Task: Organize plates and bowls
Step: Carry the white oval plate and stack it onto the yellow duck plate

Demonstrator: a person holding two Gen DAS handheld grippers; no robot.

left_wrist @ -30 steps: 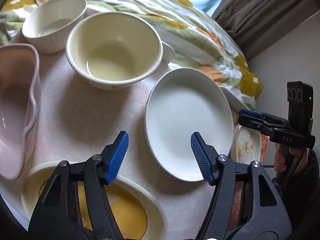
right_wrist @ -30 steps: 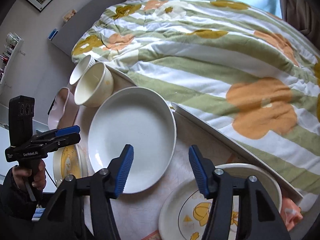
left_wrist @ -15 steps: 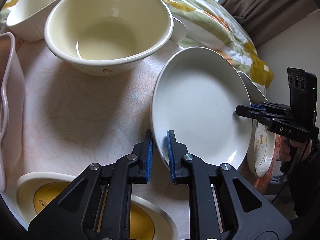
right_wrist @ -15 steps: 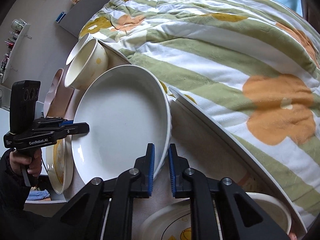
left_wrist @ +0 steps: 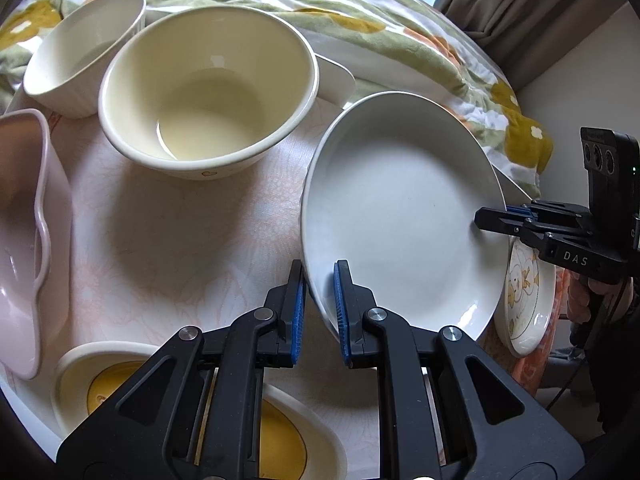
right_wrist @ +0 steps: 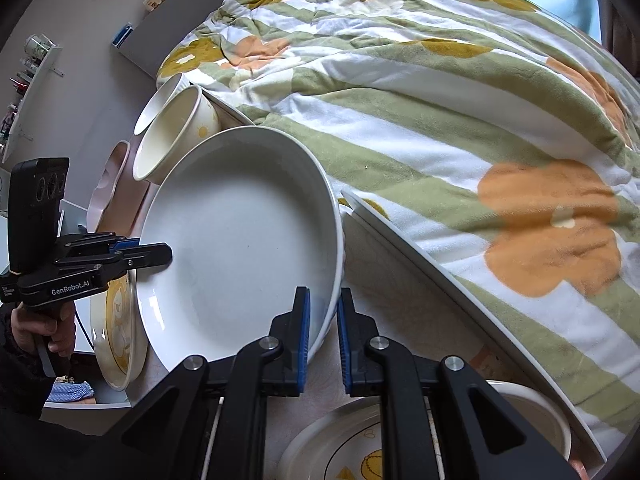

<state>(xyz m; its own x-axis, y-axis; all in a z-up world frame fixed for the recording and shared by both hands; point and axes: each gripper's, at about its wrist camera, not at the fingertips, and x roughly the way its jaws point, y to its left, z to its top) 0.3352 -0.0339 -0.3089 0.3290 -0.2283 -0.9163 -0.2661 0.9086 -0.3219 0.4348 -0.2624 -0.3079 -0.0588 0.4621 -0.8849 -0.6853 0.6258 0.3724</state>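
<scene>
A large white deep plate hangs tilted above the table, held at two opposite rim points. My left gripper is shut on its near rim. My right gripper is shut on the opposite rim of the same plate. The right gripper also shows in the left wrist view, and the left one in the right wrist view. A cream bowl and a white ribbed bowl stand behind.
A pink wavy dish lies at the left. A yellow-centred plate sits below my left gripper. A duck-printed plate sits at the right edge, also shown in the right wrist view. A flowered blanket borders the table.
Both grippers went from open to shut on the white plate's rim one second ago. Since then the plate has lifted and tilted off the table.
</scene>
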